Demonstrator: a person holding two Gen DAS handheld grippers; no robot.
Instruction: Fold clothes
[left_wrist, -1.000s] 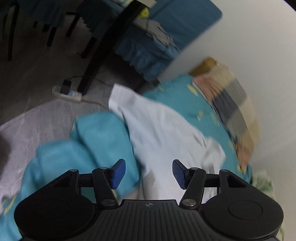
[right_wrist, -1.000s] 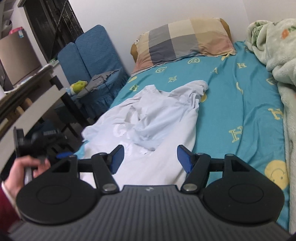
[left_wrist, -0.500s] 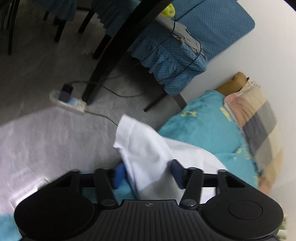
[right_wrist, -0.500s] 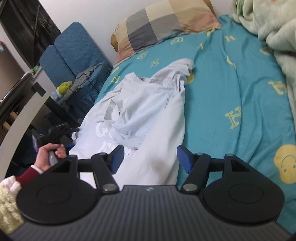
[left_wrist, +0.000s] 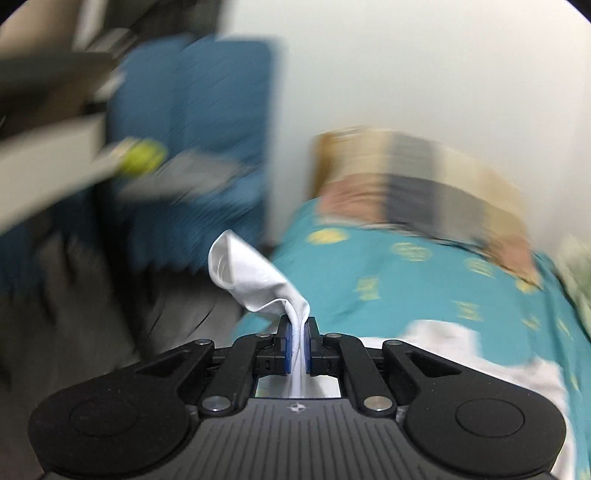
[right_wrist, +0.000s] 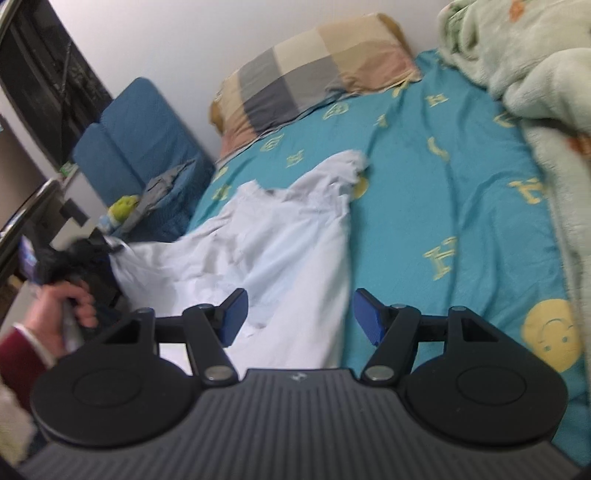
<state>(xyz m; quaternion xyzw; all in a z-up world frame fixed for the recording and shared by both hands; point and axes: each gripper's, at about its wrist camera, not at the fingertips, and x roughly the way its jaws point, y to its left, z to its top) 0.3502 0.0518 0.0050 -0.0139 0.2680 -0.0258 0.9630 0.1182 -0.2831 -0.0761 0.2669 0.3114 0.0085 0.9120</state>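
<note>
Left hand-held gripper (left_wrist: 297, 341) clamps white shirt (right_wrist: 280, 236); right hand-held gripper (right_wrist: 299, 319) released; sheet (right_wrist: 443, 206) letters perhaps "H".

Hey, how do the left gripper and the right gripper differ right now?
The left gripper is shut on a corner of the white shirt; the right gripper is open and holds nothing. The left gripper sits at the bed's edge with cloth standing up from its pads; the right gripper hangs above the shirt spread on the bed. Both are black with blue finger pads.
</note>
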